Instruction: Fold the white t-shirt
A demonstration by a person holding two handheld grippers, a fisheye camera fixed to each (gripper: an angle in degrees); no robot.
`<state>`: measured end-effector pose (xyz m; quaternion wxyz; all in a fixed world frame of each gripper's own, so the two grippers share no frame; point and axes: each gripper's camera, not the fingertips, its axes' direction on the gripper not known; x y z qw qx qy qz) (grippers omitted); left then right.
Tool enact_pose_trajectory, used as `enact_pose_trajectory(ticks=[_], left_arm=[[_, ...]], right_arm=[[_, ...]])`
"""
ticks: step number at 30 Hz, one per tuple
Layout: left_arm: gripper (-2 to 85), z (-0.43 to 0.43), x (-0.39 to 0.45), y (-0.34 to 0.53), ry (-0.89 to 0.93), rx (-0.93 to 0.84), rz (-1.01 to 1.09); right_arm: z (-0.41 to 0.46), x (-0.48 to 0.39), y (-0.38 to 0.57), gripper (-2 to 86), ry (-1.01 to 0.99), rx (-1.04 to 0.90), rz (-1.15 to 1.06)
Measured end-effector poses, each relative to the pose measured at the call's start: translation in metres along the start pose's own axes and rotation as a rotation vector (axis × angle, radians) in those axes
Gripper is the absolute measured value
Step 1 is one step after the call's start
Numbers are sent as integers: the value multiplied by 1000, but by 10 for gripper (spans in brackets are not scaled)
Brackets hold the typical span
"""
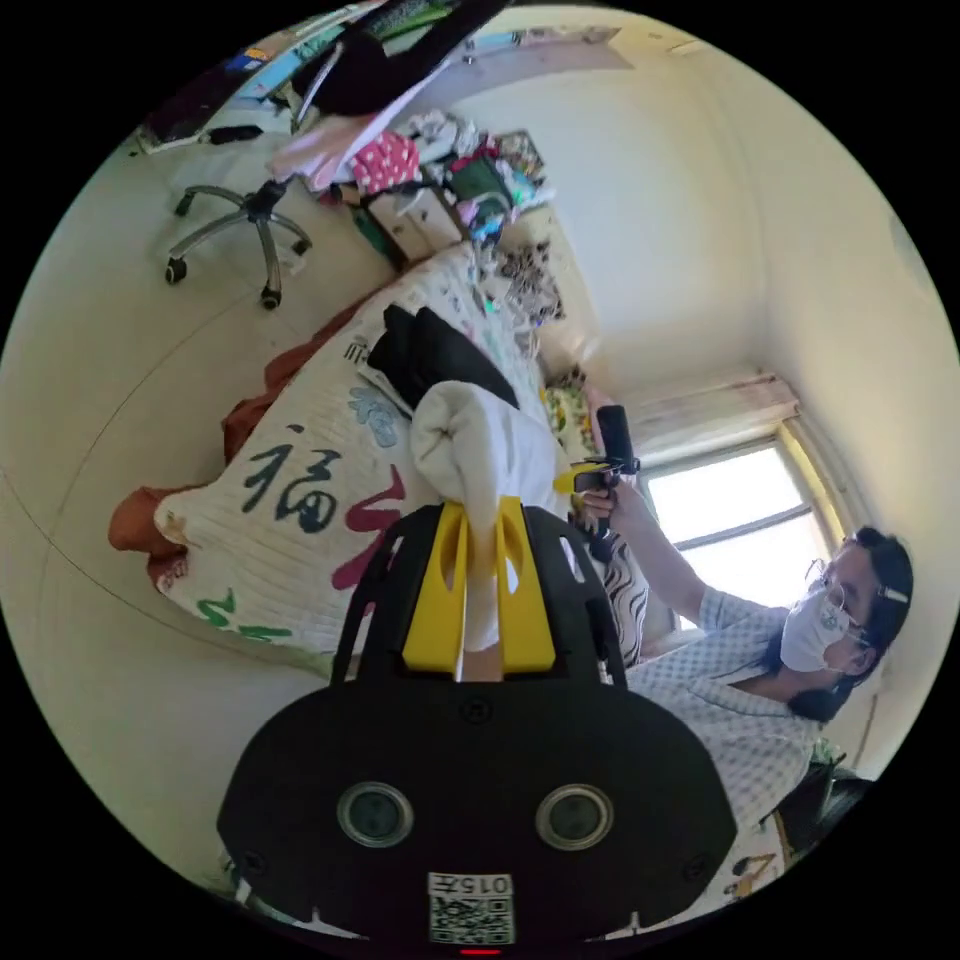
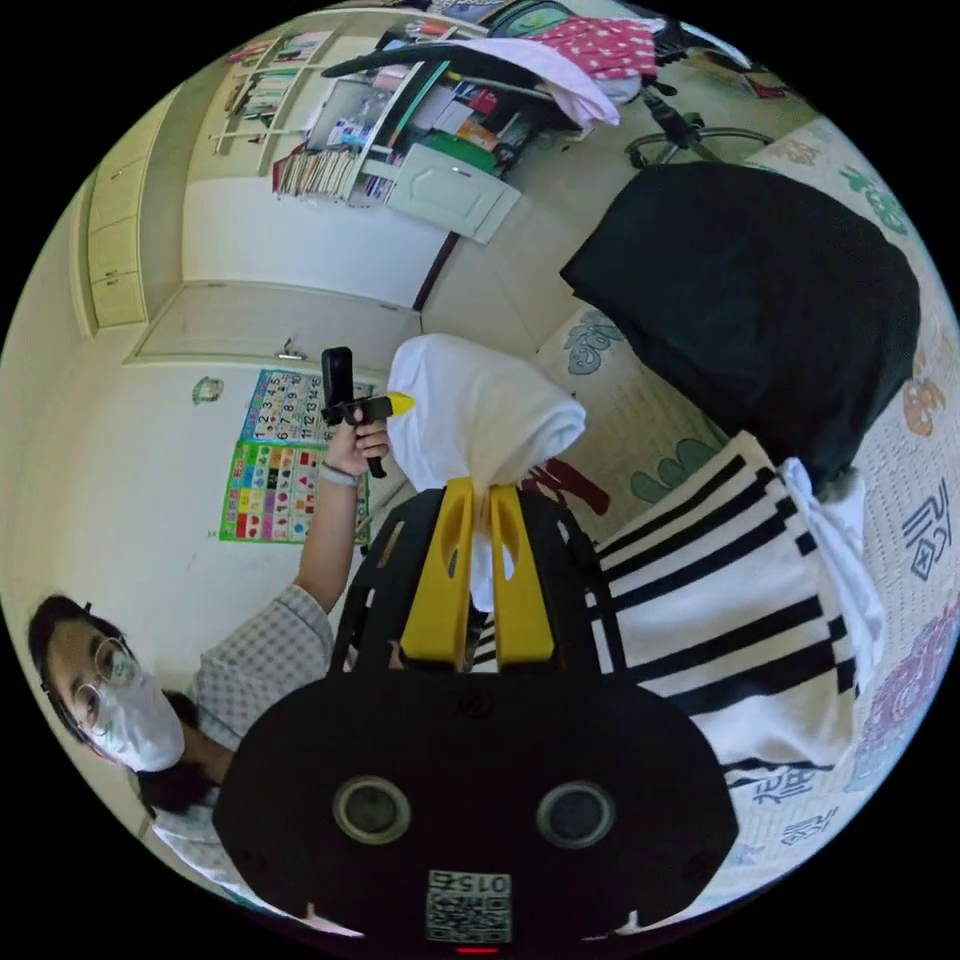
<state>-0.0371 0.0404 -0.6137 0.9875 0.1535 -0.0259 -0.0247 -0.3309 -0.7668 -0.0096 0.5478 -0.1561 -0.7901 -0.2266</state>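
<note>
White t-shirt: we hold it bunched in the air above the bed, stretched lengthwise between our two grippers. Left gripper: fingers closed on one end. Right gripper: fingers closed on the other. Bed also carries a black garment and a striped garment.

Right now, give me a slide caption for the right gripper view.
Right gripper lifts the white t-shirt above a striped garment and a black garment on the bed.
</note>
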Motion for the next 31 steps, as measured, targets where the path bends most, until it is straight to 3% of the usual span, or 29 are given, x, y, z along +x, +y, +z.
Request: enact_pose_trajectory(ticks=[4,10,14,19,22,26,31], left_arm=[[42,29,12,-57,-122,-262,15],[59,90,11,-83,-276,-399,-51],[70,97,15,-65,-367,-290,-68],[70,66,83,12,-342,14,73],[86,83,141,83,-236,68,221],[99,138,192,169,-246,130,304],[122,233,213,249,-218,71,254]], right_arm=[[28,23,-1,16,18,88,78],[56,32,-23,27,95,60,115],[55,19,-26,28,127,70,82],[23,-10,2,40,92,152,-18],[5,-33,36,65,159,197,-62],[4,-59,91,90,300,258,-10],[34,-85,131,81,192,350,69]])
